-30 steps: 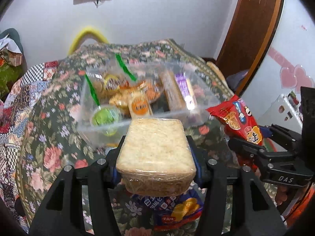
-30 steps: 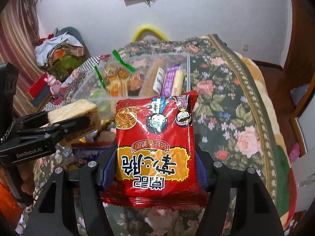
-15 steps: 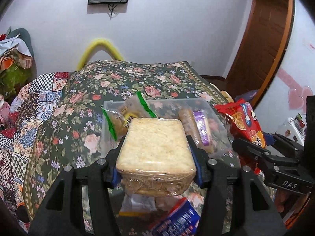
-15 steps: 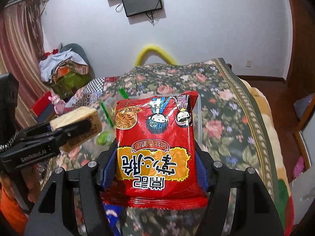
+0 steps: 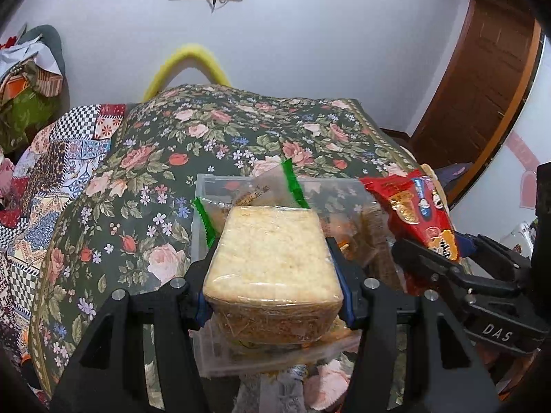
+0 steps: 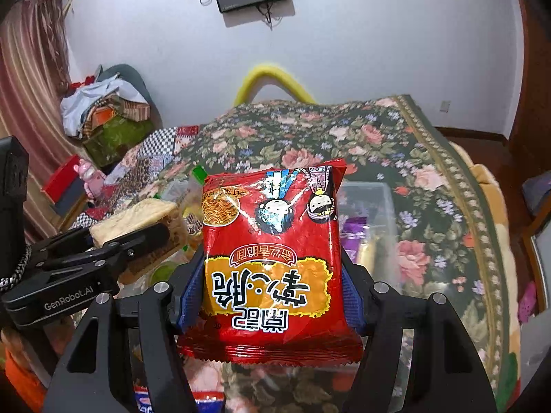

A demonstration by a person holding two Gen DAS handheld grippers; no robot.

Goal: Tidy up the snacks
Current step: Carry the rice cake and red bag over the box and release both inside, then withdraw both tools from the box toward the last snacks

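My left gripper (image 5: 272,268) is shut on a plastic-wrapped pale cracker block (image 5: 272,258), held above the near part of a clear plastic bin (image 5: 206,186). The bin holds green-edged snack bags (image 5: 289,186) and other packets. My right gripper (image 6: 272,275) is shut on a red instant-noodle packet (image 6: 272,258), held over the bin's right side (image 6: 375,199). The packet (image 5: 416,213) and right gripper show at the right of the left wrist view. The cracker block (image 6: 137,216) and left gripper show at the left of the right wrist view.
The bin sits on a bed with a floral blanket (image 5: 144,158). A patchwork quilt (image 5: 44,172) lies to the left. A blue snack packet (image 6: 206,399) lies below the grippers. A clothes pile (image 6: 103,110), a white wall and a wooden door (image 5: 482,86) surround the bed.
Both grippers have tilted upward with their snacks still held. The bin has dropped lower in both views, and more of the wall and bed shows.
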